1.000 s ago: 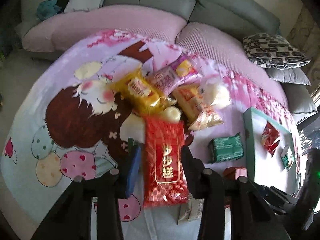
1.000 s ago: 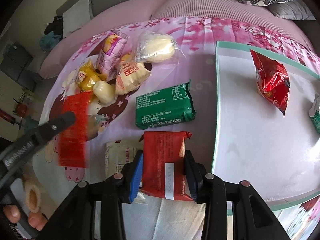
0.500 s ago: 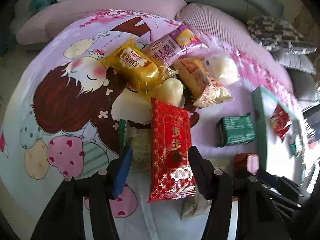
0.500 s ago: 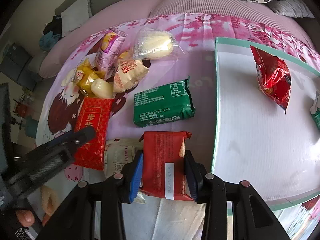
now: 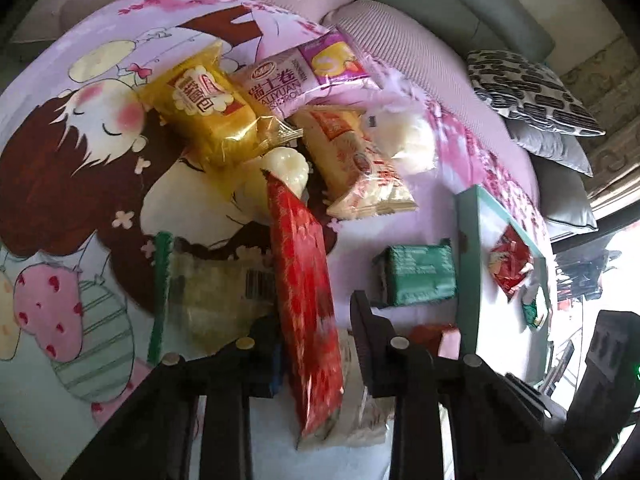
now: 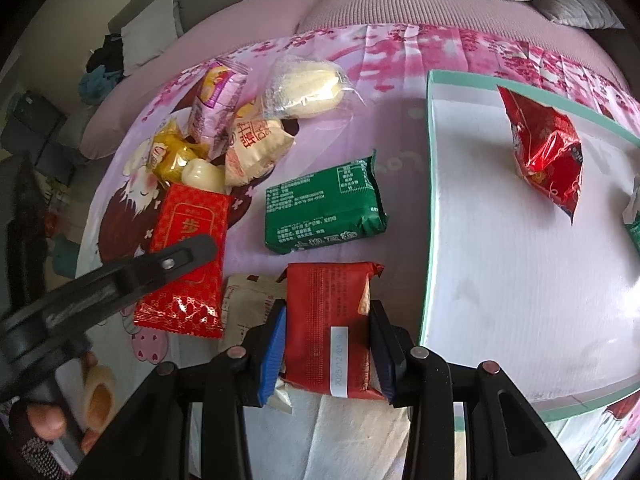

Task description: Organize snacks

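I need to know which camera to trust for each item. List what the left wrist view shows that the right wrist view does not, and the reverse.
Only the left wrist view shows the clear packet with a green edge and barcode lying left of the left gripper.

Only the right wrist view shows the dark red packet with a white date strip between the right gripper fingers.

Both show the long red foil packet with gold print, the green rectangular packet and the white tray with a teal rim.

Left gripper low, jaws parted around a red packet, right gripper clamped on a red pack
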`<state>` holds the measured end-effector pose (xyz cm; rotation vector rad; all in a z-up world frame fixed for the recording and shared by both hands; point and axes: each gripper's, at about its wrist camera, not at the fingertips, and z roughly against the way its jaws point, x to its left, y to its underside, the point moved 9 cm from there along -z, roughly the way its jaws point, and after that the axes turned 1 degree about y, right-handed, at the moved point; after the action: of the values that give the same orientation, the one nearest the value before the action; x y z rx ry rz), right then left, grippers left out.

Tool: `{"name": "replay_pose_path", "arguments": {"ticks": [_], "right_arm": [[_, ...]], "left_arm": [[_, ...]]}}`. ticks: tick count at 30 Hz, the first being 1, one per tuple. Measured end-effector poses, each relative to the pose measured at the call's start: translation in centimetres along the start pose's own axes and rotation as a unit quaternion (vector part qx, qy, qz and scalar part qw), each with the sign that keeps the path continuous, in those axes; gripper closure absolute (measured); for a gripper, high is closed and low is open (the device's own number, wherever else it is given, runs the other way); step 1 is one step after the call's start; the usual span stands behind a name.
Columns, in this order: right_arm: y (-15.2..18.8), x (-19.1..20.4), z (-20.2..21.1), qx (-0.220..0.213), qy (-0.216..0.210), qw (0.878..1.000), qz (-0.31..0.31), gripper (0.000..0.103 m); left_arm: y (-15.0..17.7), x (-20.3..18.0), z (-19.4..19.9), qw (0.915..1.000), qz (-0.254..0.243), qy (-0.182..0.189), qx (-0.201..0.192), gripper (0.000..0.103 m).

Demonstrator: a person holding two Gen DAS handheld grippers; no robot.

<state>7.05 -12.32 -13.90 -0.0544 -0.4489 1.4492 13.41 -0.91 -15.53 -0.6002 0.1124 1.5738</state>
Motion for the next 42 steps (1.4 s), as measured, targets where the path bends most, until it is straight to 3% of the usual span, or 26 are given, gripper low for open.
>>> {"name": "replay_pose_path", "arguments": {"ticks": [3,9,11,17,25,33,38,42], "right_arm": [[-0.1,-0.3,-0.3,0.003,-0.001,1.0,-0.002,0.061],[-0.2,-0.5,-0.4,0.003,-0.003,1.0,-0.002,0.061],[-0.3,-0.5,0.0,-0.003,-0.003,1.0,0.0,0.061],[-0.6,0.2,1.5,-0.023,-0.012,1.0,0.005,0.061],[-1.3,0.2,3.6,-0.048,-0.022,0.999,-0.004,0.061],[-3.1,-6.0,6.8,-0.094,0.014,0.993,-0.075,0.061],[-3.1,-12.8,8.3,-0.112,0.065,0.981,-0.147,0.061],[-2.6,-16.9,8.9,-0.117,0.081,0.97,-0.2,0.061]], "left_arm": [[-0.6,-0.2,-0.6,0.9999,-0.008,-0.007,-0.006,0.074],[-0.9,-0.8,-0.3,0.9997,-0.01,0.006,-0.019,0.093],[-0.8,-0.6,0.3,0.9994,-0.017,-0.003,-0.029,0.093],[-1.1,-1.0,2.4,0.998,-0.015,0.023,-0.057,0.093],[-1.5,-3.8,4.8,0.995,-0.043,0.044,-0.079,0.093],[-0.7,-9.1,4.3,0.9911,-0.106,0.057,-0.058,0.093],[0.6,-13.5,3.4,0.9853,-0.152,0.067,-0.038,0.093],[2.1,-17.2,2.1,0.9785,-0.19,0.079,-0.014,0.093]]}}
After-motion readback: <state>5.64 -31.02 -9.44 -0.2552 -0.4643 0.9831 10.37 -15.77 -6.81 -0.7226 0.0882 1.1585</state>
